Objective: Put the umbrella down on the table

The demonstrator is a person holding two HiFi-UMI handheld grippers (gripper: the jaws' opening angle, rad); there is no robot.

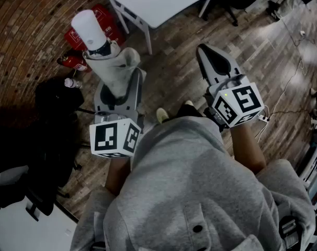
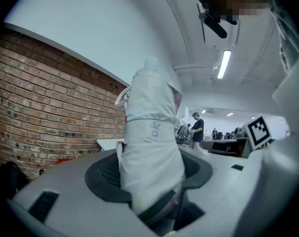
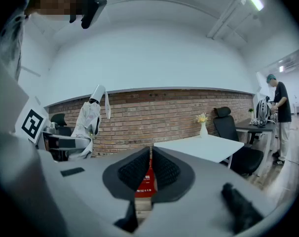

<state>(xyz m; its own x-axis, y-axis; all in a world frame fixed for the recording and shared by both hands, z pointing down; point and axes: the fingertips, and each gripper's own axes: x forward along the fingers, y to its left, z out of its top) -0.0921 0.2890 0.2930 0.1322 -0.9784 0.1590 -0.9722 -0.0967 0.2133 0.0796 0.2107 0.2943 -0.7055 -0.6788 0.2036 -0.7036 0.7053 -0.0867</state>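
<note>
- My left tongs [image 1: 118, 90] pinch the folded umbrella [image 1: 109, 61], upright, just short of the bench [image 1: 158, 1].
- Right tongs [image 3: 150, 169] pressed together, empty.
- Judged outstanding: the entire set-down on the bench.

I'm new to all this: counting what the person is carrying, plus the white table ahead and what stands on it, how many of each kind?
Hand-held gripper: 2 (left, right)
Folded umbrella: 1, held in the left one
White table: 1
Vase of flowers: 1
Total: 5
</note>
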